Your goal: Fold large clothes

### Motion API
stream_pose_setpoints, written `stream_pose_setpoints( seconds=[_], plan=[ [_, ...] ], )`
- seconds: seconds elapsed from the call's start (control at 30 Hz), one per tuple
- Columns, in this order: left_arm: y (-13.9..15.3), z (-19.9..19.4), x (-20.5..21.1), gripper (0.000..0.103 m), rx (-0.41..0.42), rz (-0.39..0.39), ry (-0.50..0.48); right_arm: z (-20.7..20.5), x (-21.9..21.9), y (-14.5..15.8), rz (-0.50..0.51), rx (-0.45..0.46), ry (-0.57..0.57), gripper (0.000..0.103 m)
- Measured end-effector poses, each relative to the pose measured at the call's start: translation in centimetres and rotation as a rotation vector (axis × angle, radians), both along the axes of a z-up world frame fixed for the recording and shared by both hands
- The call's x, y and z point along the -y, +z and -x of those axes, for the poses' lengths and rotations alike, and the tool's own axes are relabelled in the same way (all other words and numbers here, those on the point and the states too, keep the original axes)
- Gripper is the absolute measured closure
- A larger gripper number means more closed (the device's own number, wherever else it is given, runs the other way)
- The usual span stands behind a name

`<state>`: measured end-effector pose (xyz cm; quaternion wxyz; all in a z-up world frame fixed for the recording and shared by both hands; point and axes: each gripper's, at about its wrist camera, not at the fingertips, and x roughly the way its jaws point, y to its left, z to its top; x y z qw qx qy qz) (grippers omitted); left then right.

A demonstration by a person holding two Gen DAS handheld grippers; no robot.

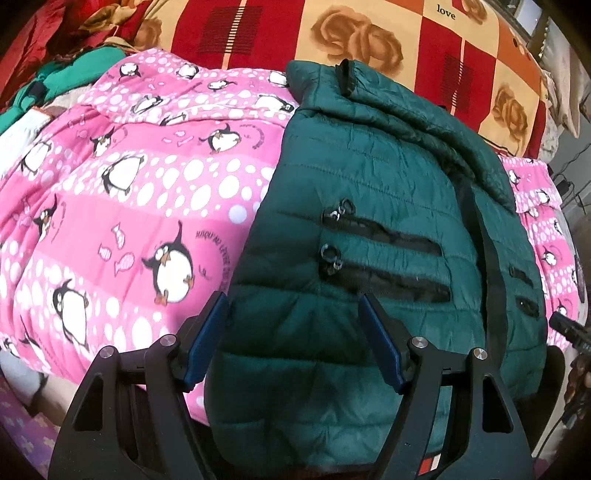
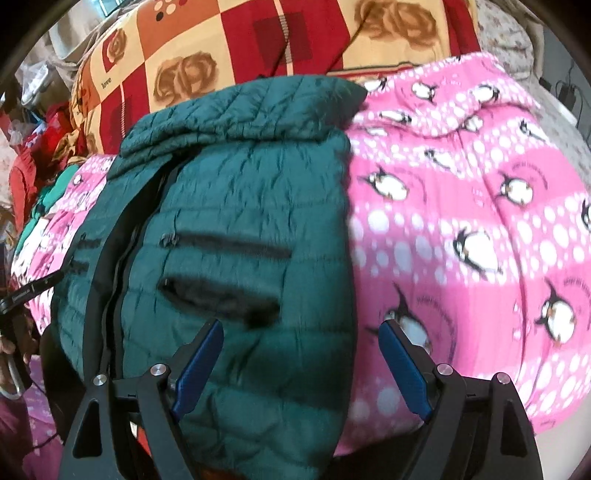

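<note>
Jacket [image 1: 369, 184] flat on penguin blanket [image 1: 129, 184]; both grippers' fingers [image 1: 207, 339] apart, empty.

jacket [image 1: 369, 184]: dark green, quilted, black zips | blanket [image 1: 129, 184]: pink, white dots, black-and-white penguins | bedspread [image 1: 369, 33]: red, orange, cream checks, brown roses | pads [image 1: 207, 343]: blue

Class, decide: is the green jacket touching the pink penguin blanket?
Touching. The left wrist view shows the jacket lying flat on the blanket, its edge pressed onto the fabric with no gap.
</note>
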<state>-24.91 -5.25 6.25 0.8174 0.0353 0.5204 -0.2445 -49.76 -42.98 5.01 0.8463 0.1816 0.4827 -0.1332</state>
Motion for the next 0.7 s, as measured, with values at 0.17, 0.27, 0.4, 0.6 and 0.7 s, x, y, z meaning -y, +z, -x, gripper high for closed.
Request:
stream_pose_setpoints(
  seconds=[0.17,0.27,0.4,0.6,0.7],
  plan=[
    [-0.5,0.8,-1.2,0.029,-0.023,-0.008,0.006,1.7,-1.1,-1.2,-0.038,-0.042,0.042,0.019],
    [-0.9,1.0,-2.0,0.028,-0.055,0.004,0.016,2.7,-1.9,-2.1,-0.054,-0.068,0.069,0.019],
    [-1.8,1.4,-3.3,0.024,-0.135,0.068,0.035,3.4,-2.9,-3.1,-0.076,-0.094,0.109,0.019],
    [-3.3,2.2,-4.2,0.024,-0.212,0.083,0.018,3.2,-3.9,-4.6,-0.115,-0.126,0.160,0.019],
    [-3.7,2.4,-4.3,0.024,-0.222,0.087,0.017,3.0,-3.8,-5.2,-0.141,-0.121,0.164,0.019]
  ],
)
